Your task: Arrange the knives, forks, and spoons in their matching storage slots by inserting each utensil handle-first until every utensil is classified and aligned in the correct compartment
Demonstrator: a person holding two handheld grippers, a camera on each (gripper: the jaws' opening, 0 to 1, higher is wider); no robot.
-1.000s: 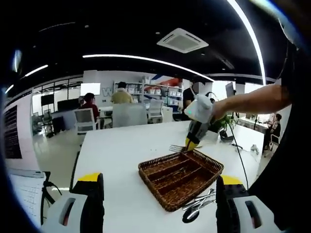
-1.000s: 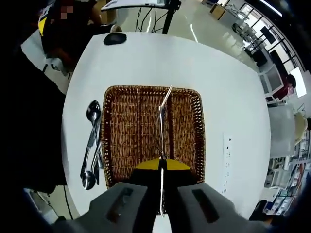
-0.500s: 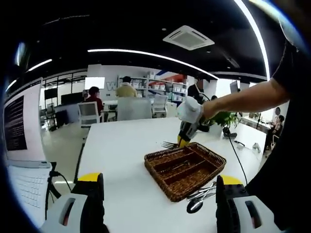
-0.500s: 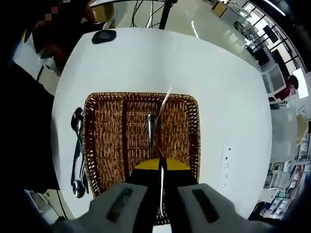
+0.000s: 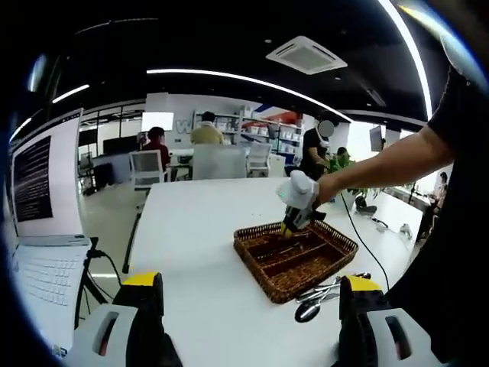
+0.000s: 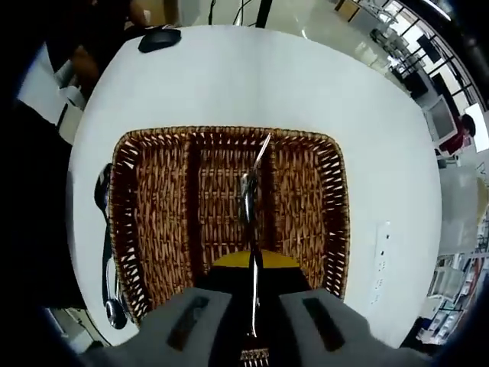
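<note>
Right gripper [image 6: 253,264], jaws clamped on a fork [image 6: 255,206], now sits lower over the wicker tray [image 6: 145,222], handle aimed at twelve o'clock into the middle slot; left gripper [image 5: 248,325] idles, jaws apart.

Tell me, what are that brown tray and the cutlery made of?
The tray looks like woven wicker: brown strands interlaced, with a braided rim. The fork held over it and the spoons beside it look like polished metal, probably steel, silvery and reflecting light.

Laptop [image 5: 42,229] at table edge; mouse [image 6: 159,40] beyond; seated people [image 5: 157,145].
</note>
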